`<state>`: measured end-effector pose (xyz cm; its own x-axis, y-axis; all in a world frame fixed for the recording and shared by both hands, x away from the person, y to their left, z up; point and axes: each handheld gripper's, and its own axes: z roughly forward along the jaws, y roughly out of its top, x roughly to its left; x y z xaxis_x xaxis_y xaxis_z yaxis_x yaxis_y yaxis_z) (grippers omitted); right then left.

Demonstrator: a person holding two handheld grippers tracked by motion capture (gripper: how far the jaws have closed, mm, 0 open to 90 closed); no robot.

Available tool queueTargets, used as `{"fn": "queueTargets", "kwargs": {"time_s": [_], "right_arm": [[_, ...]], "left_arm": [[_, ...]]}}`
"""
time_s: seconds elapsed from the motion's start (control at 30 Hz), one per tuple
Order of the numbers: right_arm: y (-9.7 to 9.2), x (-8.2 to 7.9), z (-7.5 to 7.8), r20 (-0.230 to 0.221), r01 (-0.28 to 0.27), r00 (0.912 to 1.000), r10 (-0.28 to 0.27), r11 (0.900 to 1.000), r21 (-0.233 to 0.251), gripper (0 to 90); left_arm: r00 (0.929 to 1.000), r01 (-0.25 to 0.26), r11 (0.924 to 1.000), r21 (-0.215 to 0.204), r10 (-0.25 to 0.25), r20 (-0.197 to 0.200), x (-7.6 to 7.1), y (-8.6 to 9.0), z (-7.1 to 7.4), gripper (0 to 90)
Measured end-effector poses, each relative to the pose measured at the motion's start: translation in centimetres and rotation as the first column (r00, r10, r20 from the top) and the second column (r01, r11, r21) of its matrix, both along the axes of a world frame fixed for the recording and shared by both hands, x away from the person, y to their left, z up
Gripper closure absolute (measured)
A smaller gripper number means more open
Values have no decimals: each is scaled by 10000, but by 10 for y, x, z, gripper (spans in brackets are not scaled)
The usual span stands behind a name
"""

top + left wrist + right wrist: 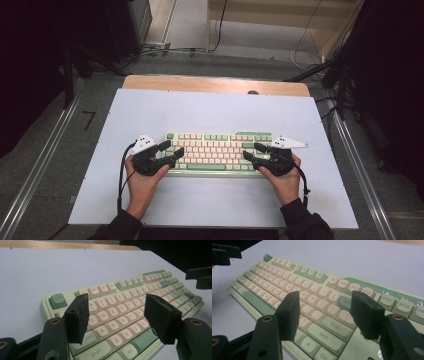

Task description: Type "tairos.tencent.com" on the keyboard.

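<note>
1. The tabletop [150, 107] is big and pale, and it reaches out far past both hand-held grippers.
2. The green and cream keyboard [215, 150] lies flat on it, between the two hand-held grippers.
3. The left hand-held gripper [171, 148] sits over the keyboard's left end. Its jaws stand apart with nothing pinched.
4. The right hand-held gripper [254, 151] sits over the keyboard's right end. Its jaws stand apart too, above the keys.

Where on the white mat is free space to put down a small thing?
The white mat is bare between the keyboard and the wooden table edge, and also nearer the person. It is crowded at the keyboard's ends, where the left gripper and right gripper sit open.
</note>
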<state>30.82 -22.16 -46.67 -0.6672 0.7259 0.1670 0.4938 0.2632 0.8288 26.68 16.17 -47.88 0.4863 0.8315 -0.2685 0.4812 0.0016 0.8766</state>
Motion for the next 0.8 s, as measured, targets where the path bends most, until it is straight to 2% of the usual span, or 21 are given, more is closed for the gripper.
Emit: {"fn": "queueTargets", "kwargs": {"time_s": [0.4,0.8], "right_arm": [[-15,-6,1,130,132,9998,-133,9999,42,329],[-41,-13,3,219,772,9968,-774,9969,124,304]], "left_arm": [[9992,-388,9992,-28,389,33,-4,5,1,264],[9973,-736,9973,68,736,26,-10,14,2,235]]}}
